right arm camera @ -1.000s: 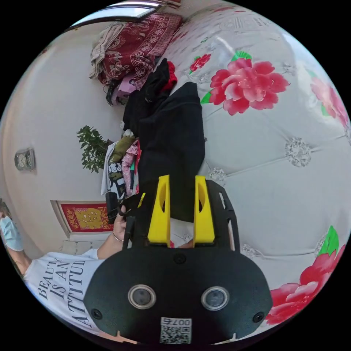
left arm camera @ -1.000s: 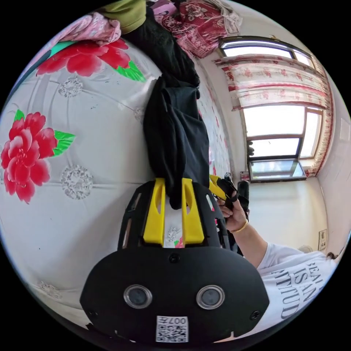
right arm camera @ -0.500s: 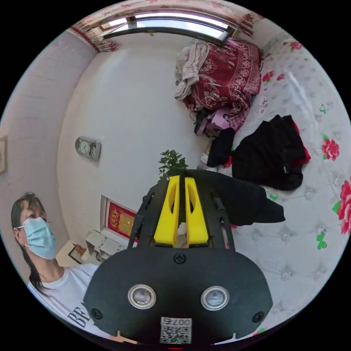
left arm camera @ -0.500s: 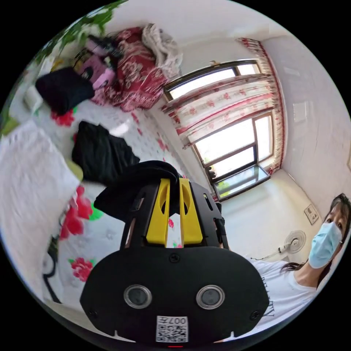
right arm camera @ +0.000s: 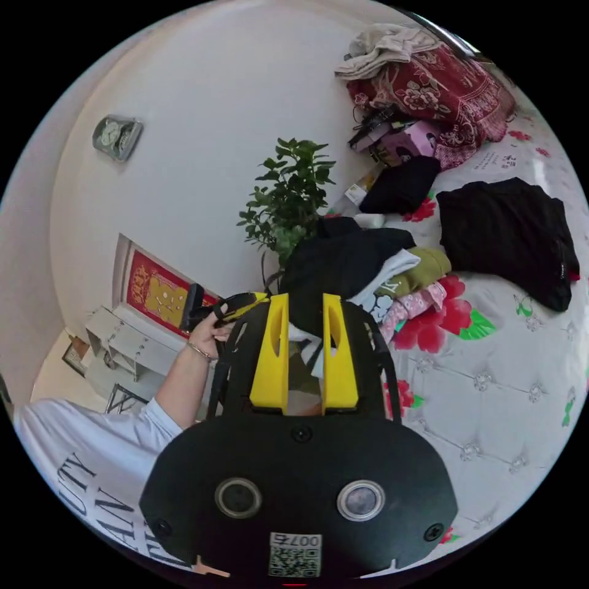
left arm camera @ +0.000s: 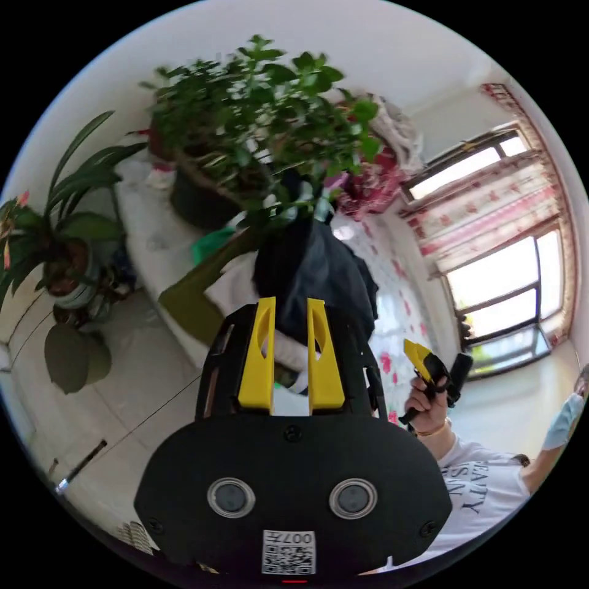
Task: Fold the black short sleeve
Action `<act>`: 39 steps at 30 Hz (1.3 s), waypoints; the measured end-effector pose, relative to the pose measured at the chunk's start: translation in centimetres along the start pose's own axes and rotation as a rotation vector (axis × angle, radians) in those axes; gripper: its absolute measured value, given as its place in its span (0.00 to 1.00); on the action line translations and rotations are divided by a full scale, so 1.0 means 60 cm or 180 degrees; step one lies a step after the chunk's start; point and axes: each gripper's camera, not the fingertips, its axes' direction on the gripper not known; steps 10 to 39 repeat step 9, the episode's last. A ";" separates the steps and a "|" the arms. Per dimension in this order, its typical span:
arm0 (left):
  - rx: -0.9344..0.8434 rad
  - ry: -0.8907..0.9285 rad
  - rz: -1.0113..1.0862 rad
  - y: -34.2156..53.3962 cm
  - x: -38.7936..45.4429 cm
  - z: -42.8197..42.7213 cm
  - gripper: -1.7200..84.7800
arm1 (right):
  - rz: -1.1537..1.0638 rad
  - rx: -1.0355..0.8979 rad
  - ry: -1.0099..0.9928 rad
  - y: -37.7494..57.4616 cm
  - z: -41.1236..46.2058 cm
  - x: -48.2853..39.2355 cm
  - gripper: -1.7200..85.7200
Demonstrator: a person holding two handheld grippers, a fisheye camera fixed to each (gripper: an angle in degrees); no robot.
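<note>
So the black short sleeve (right arm camera: 343,261) is seen folded on top of a small stack of clothes (right arm camera: 411,282) at the edge of the bed (right arm camera: 503,392), right next to the leafy potted plant (right arm camera: 288,196). In the left gripper view the same black short sleeve (left arm camera: 319,276) is found just past the jaw tips, with white and olive pieces tucked under it.

The left hand-held gripper (left arm camera: 291,307) is held with its yellow jaws spread apart; dark cloth is seen between and beyond the tips, but whether it's actually touched can't be told, and nothing is pinched. Same deal for the right hand-held gripper (right arm camera: 305,300): jaws parallel and spread, the stack is seen through the gap, nothing clamped.

The right hand-held gripper (left arm camera: 423,362) is also caught in the left gripper view, gripped in a person's hand (left arm camera: 426,405). The left hand-held gripper (right arm camera: 236,304) is likewise spotted in the right gripper view, held in the other hand (right arm camera: 205,337).

Further along the bed, another black garment (right arm camera: 509,236) is laid loosely, well apart from the stack, and a smaller dark bundle (right arm camera: 399,184) is parked near a red patterned blanket (right arm camera: 435,92) by the wall. A second potted plant (left arm camera: 67,245) is set on the floor.
</note>
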 end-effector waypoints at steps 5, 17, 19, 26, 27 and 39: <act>0.0122 -0.0384 0.0276 0.175 0.042 0.049 0.12 | -0.0431 -0.0448 0.1266 0.154 -0.084 0.041 0.05; -0.0020 -0.0768 0.0960 0.291 0.175 0.136 0.13 | -0.0038 -0.0576 0.2086 0.274 -0.202 0.084 0.06; -0.0020 -0.0768 0.0960 0.291 0.175 0.136 0.13 | -0.0038 -0.0576 0.2086 0.274 -0.202 0.084 0.06; -0.0020 -0.0768 0.0960 0.291 0.175 0.136 0.13 | -0.0038 -0.0576 0.2086 0.274 -0.202 0.084 0.06; -0.0020 -0.0768 0.0960 0.291 0.175 0.136 0.13 | -0.0038 -0.0576 0.2086 0.274 -0.202 0.084 0.06; -0.0020 -0.0768 0.0960 0.291 0.175 0.136 0.13 | -0.0038 -0.0576 0.2086 0.274 -0.202 0.084 0.06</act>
